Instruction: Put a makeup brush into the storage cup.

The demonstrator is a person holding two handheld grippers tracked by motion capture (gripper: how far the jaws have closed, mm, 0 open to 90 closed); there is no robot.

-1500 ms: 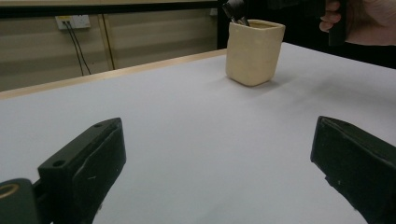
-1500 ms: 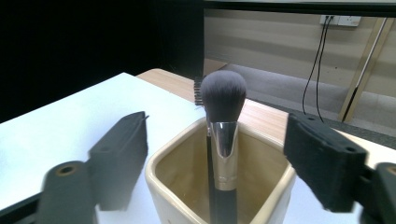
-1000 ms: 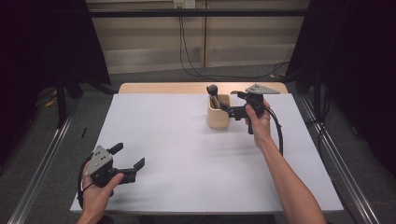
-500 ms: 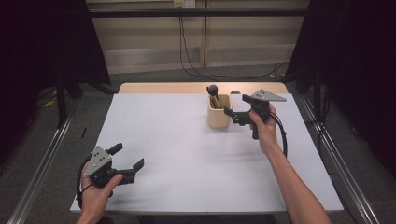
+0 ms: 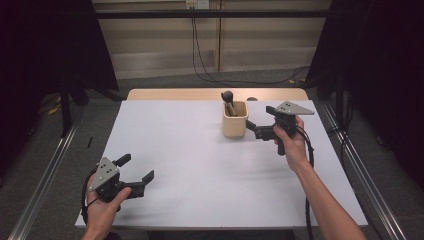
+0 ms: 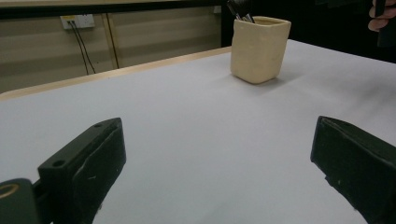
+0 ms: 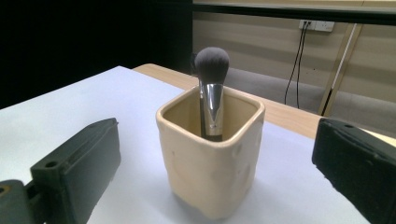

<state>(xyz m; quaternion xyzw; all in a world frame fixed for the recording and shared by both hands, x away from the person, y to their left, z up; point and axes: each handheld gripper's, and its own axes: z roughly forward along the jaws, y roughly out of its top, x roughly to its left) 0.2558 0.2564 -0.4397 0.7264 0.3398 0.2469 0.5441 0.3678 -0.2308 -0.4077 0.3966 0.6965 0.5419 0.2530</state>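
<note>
A: Where do I stand with the right tongs [image 5: 251, 127]?

B: They're spread wide and empty, just beside the cream cup [image 5: 234, 120] at the far side of the table [image 5: 200, 150]. In the right gripper view the cup [image 7: 210, 154] sits between the two black jaws, with the makeup brush [image 7: 211, 88] upright inside it, bristles up.

A: And the left tongs [image 5: 134, 172]?

B: Released too, holding nothing, low over the near left corner and well apart from the cup. From the left gripper view the cup [image 6: 258, 46] is far off across bare white table.

A: So I judge the step in hand is taking hold, of the cup or the brush. How do I do it well?

B: For the brush, I'd raise the right tongs above the rim, line the jaws either side of the silver ferrule, and close there rather than on the soft head. Lift straight up so the handle doesn't drag the cup over

A: And for the cup?

B: Come in level, take the flat walls squarely across the middle, and squeeze gently; it looks glazed and could slip
</note>
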